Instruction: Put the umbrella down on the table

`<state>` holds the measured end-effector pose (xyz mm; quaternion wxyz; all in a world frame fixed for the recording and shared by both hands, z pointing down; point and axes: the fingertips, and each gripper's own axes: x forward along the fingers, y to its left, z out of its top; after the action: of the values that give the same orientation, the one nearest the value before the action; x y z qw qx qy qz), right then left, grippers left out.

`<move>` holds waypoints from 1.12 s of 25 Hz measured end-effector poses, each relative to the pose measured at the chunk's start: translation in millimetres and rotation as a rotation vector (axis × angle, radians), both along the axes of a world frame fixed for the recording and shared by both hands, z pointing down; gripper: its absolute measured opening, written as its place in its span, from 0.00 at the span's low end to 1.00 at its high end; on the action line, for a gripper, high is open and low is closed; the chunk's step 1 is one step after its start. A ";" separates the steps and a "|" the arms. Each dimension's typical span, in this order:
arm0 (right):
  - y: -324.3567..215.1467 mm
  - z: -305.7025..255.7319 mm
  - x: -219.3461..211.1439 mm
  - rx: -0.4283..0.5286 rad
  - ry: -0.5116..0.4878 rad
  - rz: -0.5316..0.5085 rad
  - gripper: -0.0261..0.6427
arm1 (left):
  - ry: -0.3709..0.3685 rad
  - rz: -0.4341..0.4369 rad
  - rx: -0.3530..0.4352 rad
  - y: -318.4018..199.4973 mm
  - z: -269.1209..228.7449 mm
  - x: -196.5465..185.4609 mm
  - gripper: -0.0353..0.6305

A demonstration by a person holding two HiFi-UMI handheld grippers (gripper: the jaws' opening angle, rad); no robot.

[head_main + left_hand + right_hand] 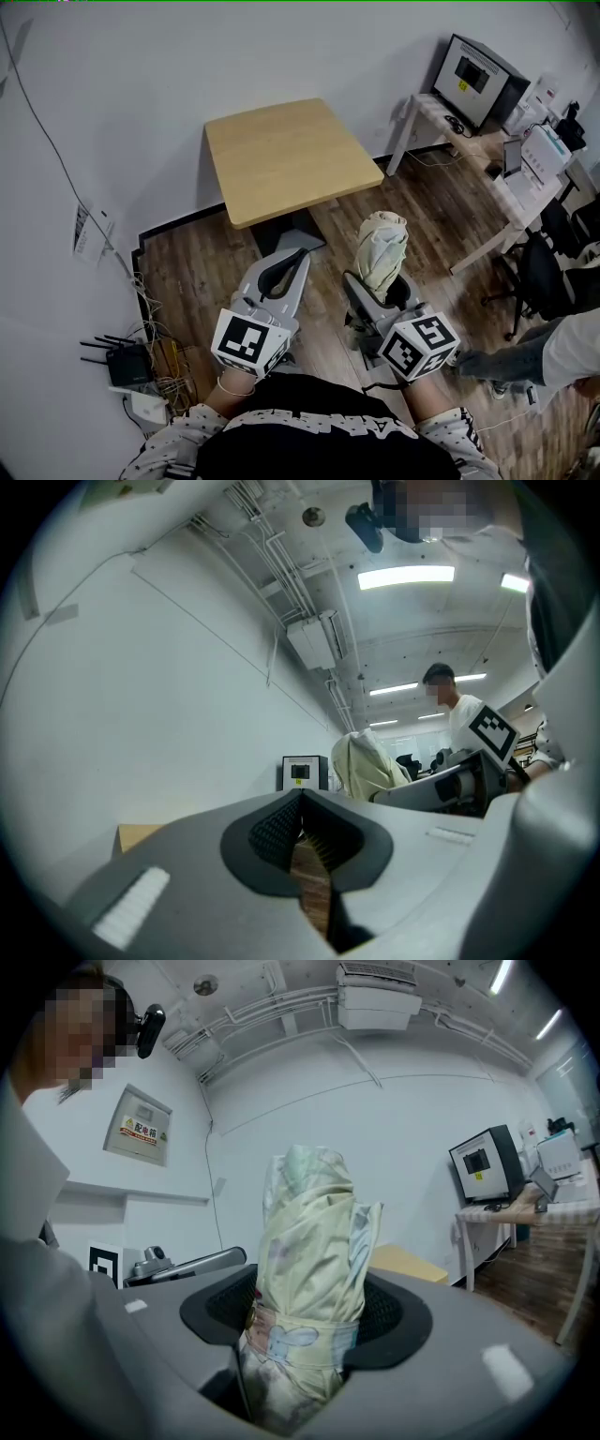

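1. You have not yet set the umbrella (382, 251) down. It is folded and strapped shut, and it sits clamped between the jaws of your right claw (380, 292). Its bundled top pokes out past the jaw tips.
2. In the right gripper view the pads press on the umbrella (309, 1269) from both sides, just around its strap. That claw is gripping it, with the jaws spread wide around the bundle.
3. The desk (281, 159) lies ahead of both claws and well apart from them, with a stretch of wooden floor in between. From the right claw it sits ahead and a little to the left. Its top looks bare.
4. By my reckoning, what is left is nearly the whole job: closing the gap to the desk, lowering the umbrella onto its top and letting go.
5. Your left claw (295, 258) carries nothing. In the left gripper view its jaws meet at the tips, with only floor showing through the slit below them.
6. You hold both claws roughly level and side by side, near each other and low in front of your body. Their marker cubes sit toward you and their jaws aim at the desk.
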<state>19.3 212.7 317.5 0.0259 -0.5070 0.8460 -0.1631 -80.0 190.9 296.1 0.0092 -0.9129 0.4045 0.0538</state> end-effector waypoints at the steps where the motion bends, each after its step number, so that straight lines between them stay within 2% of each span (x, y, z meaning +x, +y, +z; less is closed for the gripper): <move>1: -2.1 0.7 -0.3 0.001 -0.001 0.006 0.50 | 0.002 0.002 -0.002 -2.3 0.4 -0.9 0.06; 5: -12.6 2.3 -7.2 0.003 -0.002 0.024 0.50 | -0.008 0.016 0.005 -13.2 1.2 -8.8 0.06; 16: -33.4 5.5 -27.3 -0.006 0.018 0.053 0.50 | 0.024 0.041 0.005 -39.0 3.9 -30.3 0.06; 28: -50.8 10.1 -18.9 -0.010 0.002 0.073 0.50 | 0.005 0.061 -0.005 -54.5 11.0 -22.0 0.06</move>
<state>0.4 161.9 327.6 0.0285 -0.5378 0.8262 -0.1655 -101.9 136.3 307.1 0.0040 -0.9247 0.3766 0.0552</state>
